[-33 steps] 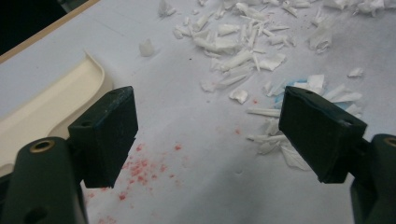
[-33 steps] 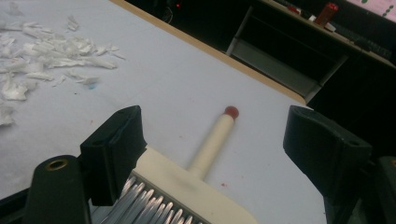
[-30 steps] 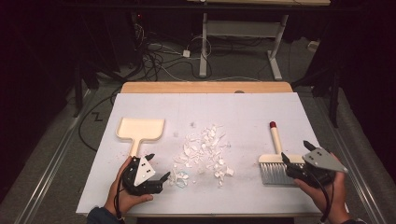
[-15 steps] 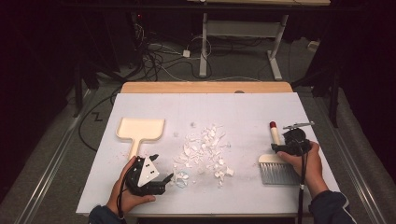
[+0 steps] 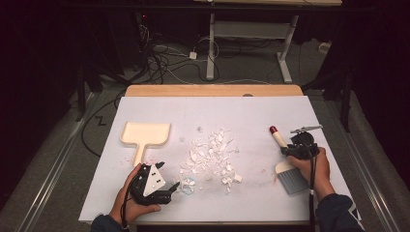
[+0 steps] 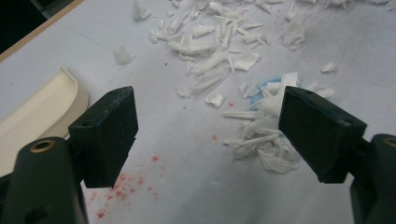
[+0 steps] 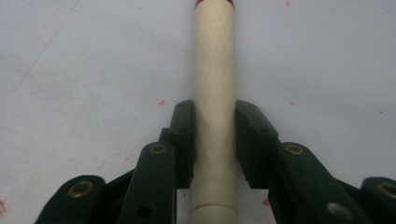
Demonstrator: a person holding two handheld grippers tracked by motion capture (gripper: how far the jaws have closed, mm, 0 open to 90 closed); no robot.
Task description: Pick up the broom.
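We see the white worktop [image 5: 145,193], then the cream dustpan [image 5: 145,135] at its left. The brush [image 5: 285,162] lies at the right, well apart from the paper scraps [image 5: 212,157]. It looks light and stiff, with a smooth round handle that may roll in the grip, so mid-handle is where we'd hold it. The right claw [image 7: 215,140], jaws just closing, clamps that handle. The left claw [image 6: 205,135] gapes empty above the scraps.

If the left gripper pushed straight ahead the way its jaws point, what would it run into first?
Probably the white scraps lying just ahead on the table; the left gripper stands open, and the dustpan sits off to its side.
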